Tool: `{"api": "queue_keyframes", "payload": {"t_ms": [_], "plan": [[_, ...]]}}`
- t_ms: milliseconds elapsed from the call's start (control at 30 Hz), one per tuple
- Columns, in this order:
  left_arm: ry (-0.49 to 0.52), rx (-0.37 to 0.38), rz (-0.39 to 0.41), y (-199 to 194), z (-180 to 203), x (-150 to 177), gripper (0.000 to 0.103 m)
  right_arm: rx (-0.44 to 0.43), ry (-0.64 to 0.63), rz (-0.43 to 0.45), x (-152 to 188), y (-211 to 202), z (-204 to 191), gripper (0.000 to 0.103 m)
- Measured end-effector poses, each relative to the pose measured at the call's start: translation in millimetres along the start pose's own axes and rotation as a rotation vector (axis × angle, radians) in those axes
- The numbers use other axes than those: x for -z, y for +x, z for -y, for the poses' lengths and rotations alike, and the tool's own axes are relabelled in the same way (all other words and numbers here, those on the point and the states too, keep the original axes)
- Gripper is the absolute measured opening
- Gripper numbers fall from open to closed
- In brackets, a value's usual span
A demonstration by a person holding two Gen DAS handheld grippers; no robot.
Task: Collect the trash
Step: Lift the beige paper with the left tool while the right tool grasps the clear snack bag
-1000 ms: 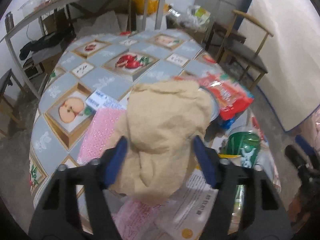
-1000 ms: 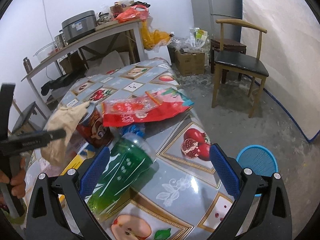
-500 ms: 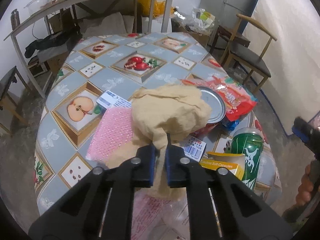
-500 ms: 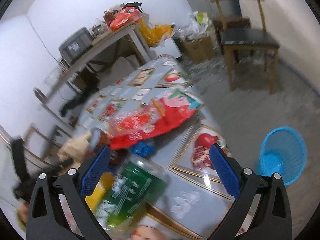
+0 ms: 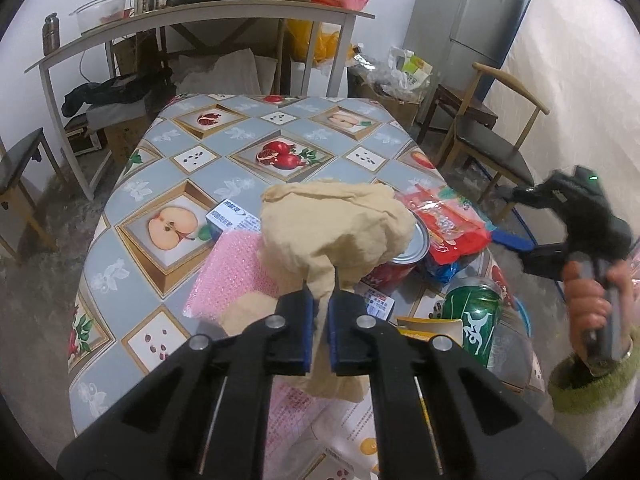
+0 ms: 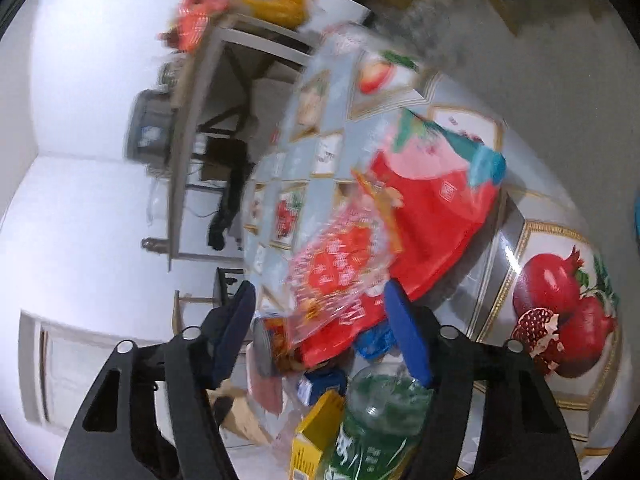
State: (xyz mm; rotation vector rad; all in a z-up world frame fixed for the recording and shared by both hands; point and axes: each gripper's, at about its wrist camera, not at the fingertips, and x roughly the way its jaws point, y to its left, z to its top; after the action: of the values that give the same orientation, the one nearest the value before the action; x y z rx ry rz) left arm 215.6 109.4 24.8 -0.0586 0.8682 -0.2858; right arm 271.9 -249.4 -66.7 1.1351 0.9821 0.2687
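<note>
Left gripper (image 5: pixel 319 322) pinching shut on a fold of the tan crumpled paper (image 5: pixel 340 228), lifting it over the trash-strewn table (image 5: pixel 168 168). Right gripper (image 6: pixel 320 332) closing part-way, jaws apart, framing the clear red snack wrapper (image 6: pixel 340 268) without pressing it.

A wooden chair (image 5: pixel 494 148) stands beside a grey fridge (image 5: pixel 468 20).

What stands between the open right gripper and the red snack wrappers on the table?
Nothing visible does. The right gripper is open, its fingers already on either side of the near edge of the clear-and-red snack wrapper; contact is unclear in the blur.
</note>
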Motion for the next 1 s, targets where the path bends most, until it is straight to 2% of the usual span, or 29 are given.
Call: {"api": "queue_keyframes", "payload": {"t_ms": [167,433,633,700,800,900,1000], "plan": [[0.002,0.003,0.002,-2.1,1.0,1.9,0.004,0.047,0.093,-0.032,-13.4,22.8,20.9,0.057],[-0.008,0.009,0.004,-6.7,1.1,4.1,0.004,0.061,0.167,-0.033,-28.8,45.1,33.9,0.05],[-0.009,0.01,0.005,-7.0,0.4,4.6,0.004,0.065,0.219,-0.04,-32.1,55.0,44.7,0.037],[-0.011,0.011,0.005,-8.0,1.0,4.6,0.004,0.063,0.231,-0.043,-30.5,55.3,49.0,0.029],[-0.011,0.01,0.004,-8.1,0.9,4.6,0.004,0.048,0.248,-0.046,-29.6,57.6,56.1,0.016],[-0.011,0.009,0.007,-8.6,0.5,4.5,0.004,0.01,0.25,-0.054,-27.4,56.8,59.0,0.009],[-0.018,0.006,0.012,-10.1,-0.8,5.4,0.004,-0.052,0.235,-0.042,-26.5,50.2,56.2,0.007]]}}
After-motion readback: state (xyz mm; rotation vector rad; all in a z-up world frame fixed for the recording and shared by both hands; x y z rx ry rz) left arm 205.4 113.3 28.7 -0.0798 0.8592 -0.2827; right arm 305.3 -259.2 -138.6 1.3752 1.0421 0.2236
